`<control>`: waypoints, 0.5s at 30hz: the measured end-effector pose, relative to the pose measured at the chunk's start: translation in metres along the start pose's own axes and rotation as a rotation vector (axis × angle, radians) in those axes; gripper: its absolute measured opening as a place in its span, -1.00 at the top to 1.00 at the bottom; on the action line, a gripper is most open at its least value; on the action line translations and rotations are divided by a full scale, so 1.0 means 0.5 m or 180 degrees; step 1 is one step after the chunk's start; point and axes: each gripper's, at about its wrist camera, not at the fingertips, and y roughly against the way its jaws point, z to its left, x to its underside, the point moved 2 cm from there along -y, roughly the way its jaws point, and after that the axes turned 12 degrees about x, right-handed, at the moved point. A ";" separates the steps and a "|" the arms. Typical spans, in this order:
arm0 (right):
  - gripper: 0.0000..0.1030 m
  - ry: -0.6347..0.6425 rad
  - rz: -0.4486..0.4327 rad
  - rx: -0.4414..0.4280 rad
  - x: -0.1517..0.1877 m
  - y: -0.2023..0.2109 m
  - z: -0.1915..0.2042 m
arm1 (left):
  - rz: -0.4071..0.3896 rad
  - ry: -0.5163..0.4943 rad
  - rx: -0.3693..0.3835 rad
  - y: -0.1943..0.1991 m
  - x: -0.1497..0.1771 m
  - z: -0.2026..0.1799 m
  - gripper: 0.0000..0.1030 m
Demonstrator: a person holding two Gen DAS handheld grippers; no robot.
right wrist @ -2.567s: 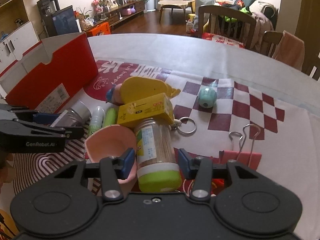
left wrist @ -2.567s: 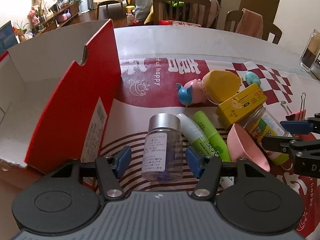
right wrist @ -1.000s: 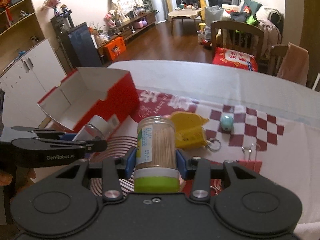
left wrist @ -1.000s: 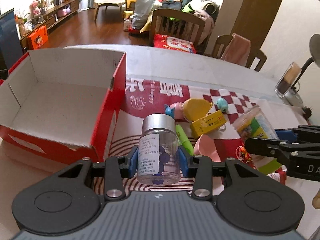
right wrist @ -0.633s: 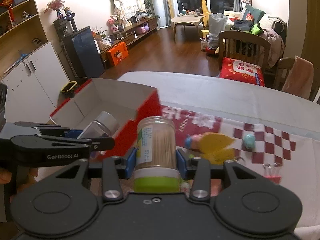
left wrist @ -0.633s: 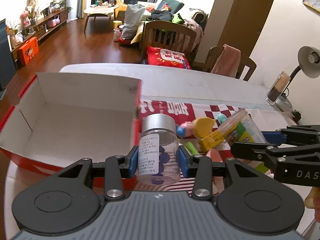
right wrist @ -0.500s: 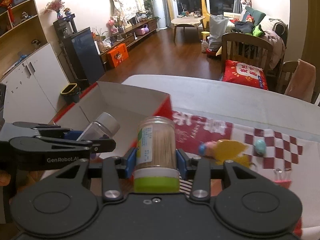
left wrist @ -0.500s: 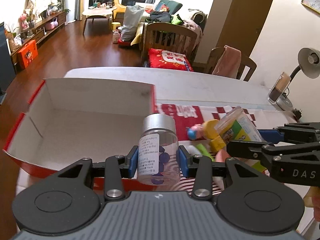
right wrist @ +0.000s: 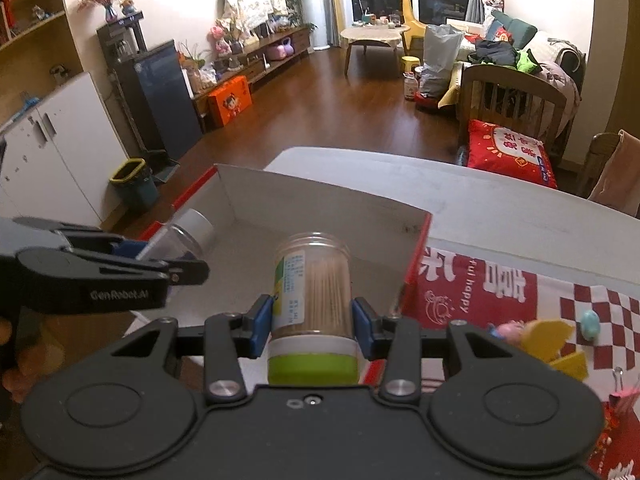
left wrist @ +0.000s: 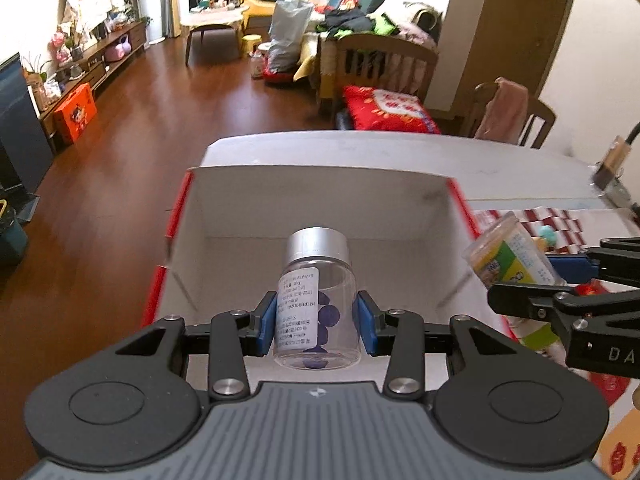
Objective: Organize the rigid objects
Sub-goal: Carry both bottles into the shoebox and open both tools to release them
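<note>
My left gripper (left wrist: 317, 321) is shut on a clear bottle with a silver cap (left wrist: 317, 280) and holds it above the white inside of the red cardboard box (left wrist: 248, 208). The bottle also shows in the right wrist view (right wrist: 180, 236). My right gripper (right wrist: 313, 320) is shut on a toothpick jar with a green lid (right wrist: 312, 312), held over the box (right wrist: 320, 200) near its right wall. The jar shows at the right of the left wrist view (left wrist: 512, 254).
A red patterned mat (right wrist: 480, 292) lies right of the box with a yellow toy (right wrist: 548, 340), a small teal ball (right wrist: 591, 329) and a binder clip (right wrist: 622, 392). The white round table (right wrist: 500, 200) extends behind. Chairs stand beyond the table.
Both grippers have carried their containers left, from beside the box's right wall to over the box's interior. Both grips are unchanged.
</note>
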 end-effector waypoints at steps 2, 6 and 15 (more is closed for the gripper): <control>0.19 0.0012 0.0059 0.0033 -0.006 -0.025 0.018 | 0.0084 -0.0015 -0.0018 -0.022 -0.012 0.025 0.21; 0.19 0.0100 0.0166 0.0118 -0.014 -0.078 0.049 | 0.0198 -0.0049 0.0007 -0.064 -0.032 0.053 0.21; 0.19 0.0341 0.0597 0.0213 0.004 -0.168 0.095 | 0.0559 -0.0172 0.0057 -0.159 -0.031 0.072 0.22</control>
